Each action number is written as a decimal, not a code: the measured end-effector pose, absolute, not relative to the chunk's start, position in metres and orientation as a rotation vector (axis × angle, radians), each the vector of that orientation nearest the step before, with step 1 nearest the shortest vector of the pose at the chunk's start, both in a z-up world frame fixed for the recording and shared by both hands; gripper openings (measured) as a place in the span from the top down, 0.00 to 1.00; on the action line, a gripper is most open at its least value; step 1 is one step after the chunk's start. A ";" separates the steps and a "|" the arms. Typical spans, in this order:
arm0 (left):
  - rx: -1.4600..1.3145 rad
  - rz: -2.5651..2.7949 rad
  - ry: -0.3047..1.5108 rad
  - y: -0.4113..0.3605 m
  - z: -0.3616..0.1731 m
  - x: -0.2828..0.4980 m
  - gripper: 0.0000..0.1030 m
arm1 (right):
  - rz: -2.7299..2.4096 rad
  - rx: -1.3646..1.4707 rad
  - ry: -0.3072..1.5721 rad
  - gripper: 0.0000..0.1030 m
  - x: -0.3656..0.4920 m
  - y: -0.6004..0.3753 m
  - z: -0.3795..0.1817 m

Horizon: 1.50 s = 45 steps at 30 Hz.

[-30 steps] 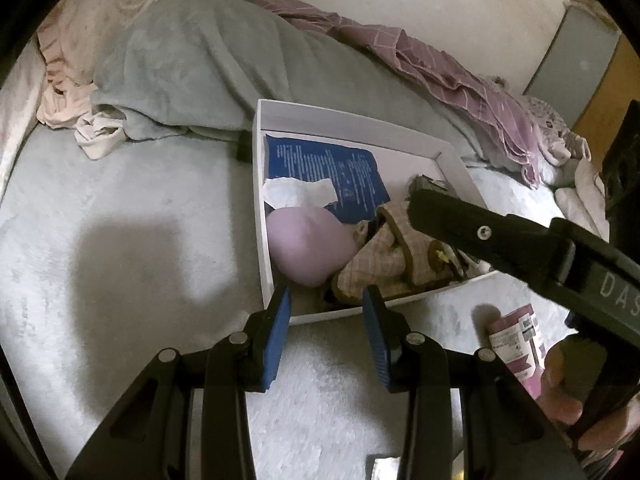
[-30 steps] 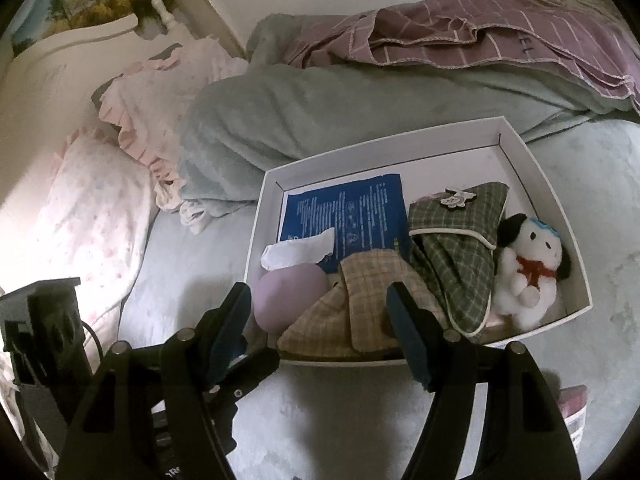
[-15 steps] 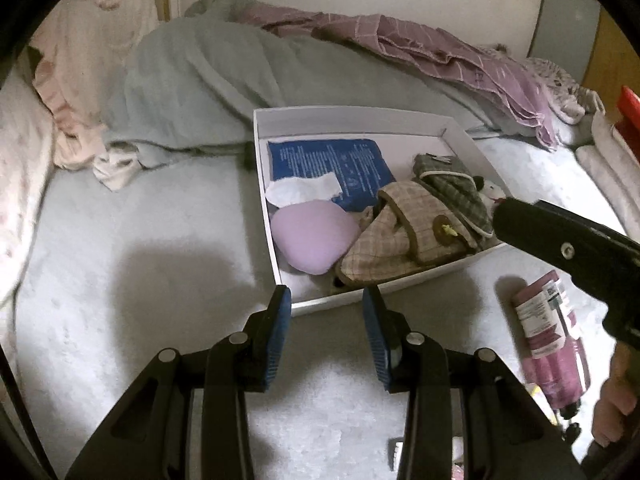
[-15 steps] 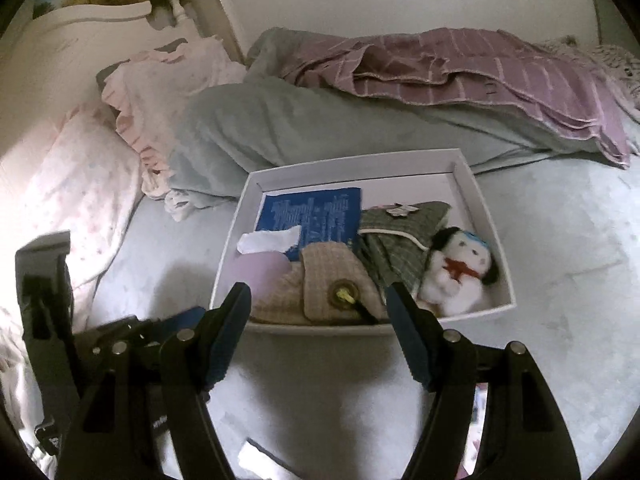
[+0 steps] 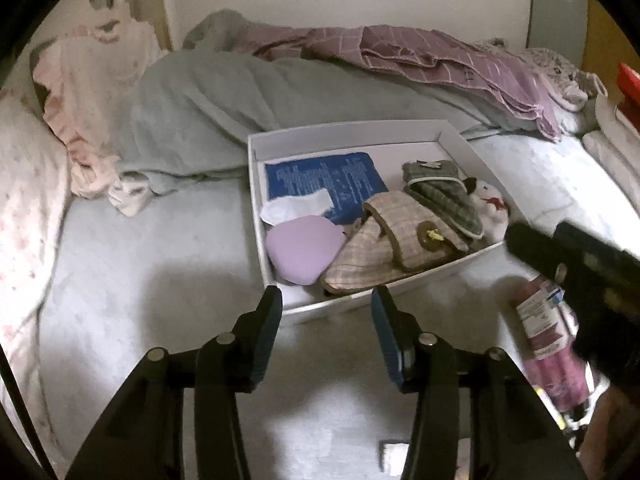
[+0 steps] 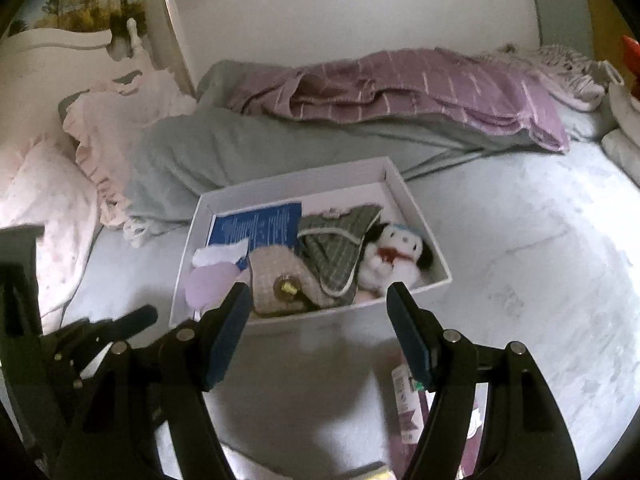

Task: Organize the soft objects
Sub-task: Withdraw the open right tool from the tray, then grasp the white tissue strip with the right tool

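Seen along the left wrist view, left gripper (image 5: 326, 312) spread, empty, above grey bedsheet (image 5: 160, 272). White box (image 5: 256, 216) lies straight ahead, its near wall just past the fingertips. Inside: lilac cushion (image 5: 302, 248) at near-left corner, beige plaid pouch (image 5: 396, 240) beside it, long axis slanting away to the right. Left gripper looks nearer the cushion.

Right wrist view: right gripper (image 6: 320, 300) wide apart, holding nothing. Box ahead; plush dog (image 6: 394, 258) at its right end, green plaid pouch (image 6: 340, 240) at middle. Pink packet (image 6: 408, 404) on the sheet beneath the right finger, outside the box.
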<state>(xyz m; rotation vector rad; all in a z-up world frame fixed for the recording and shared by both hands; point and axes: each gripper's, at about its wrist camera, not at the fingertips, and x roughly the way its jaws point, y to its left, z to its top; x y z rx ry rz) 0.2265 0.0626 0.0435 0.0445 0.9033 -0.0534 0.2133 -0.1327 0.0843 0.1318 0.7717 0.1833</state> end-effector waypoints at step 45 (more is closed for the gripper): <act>-0.085 0.046 1.298 0.116 -0.001 0.228 0.55 | 0.609 -0.188 1.228 0.44 0.176 -0.065 0.002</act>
